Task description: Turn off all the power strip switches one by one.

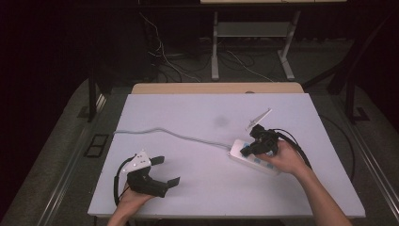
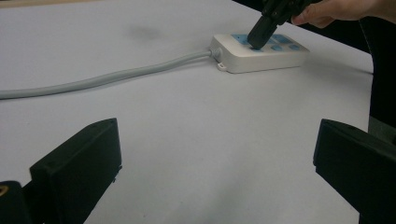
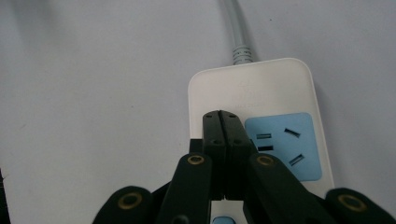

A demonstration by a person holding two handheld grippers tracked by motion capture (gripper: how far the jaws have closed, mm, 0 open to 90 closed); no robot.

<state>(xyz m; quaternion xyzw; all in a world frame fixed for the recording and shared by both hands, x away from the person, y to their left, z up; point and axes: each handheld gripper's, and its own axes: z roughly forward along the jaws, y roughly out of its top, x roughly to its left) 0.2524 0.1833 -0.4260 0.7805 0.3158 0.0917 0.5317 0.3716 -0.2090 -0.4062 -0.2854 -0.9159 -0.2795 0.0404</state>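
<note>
A white power strip [image 1: 263, 165] with blue sockets lies flat on the right half of the white table [image 1: 197, 113]. Its grey cable [image 1: 164, 133] runs off to the left. My right gripper [image 1: 246, 150] is shut with nothing between its jaws, and its tips press down on the strip's cable end. In the right gripper view the closed tips [image 3: 225, 122] sit just left of a blue socket [image 3: 285, 144] on the strip [image 3: 252, 86]. My left gripper [image 1: 165, 171] rests open near the front left, well away from the strip [image 2: 243, 58]. Its jaws [image 2: 215, 154] stand wide apart over bare table.
A faint grey smudge [image 1: 220, 121] marks the table's middle. The table's front edge runs close behind my left hand. Beyond the far edge are the metal legs of a desk [image 1: 215, 52] and loose cables on a dark floor.
</note>
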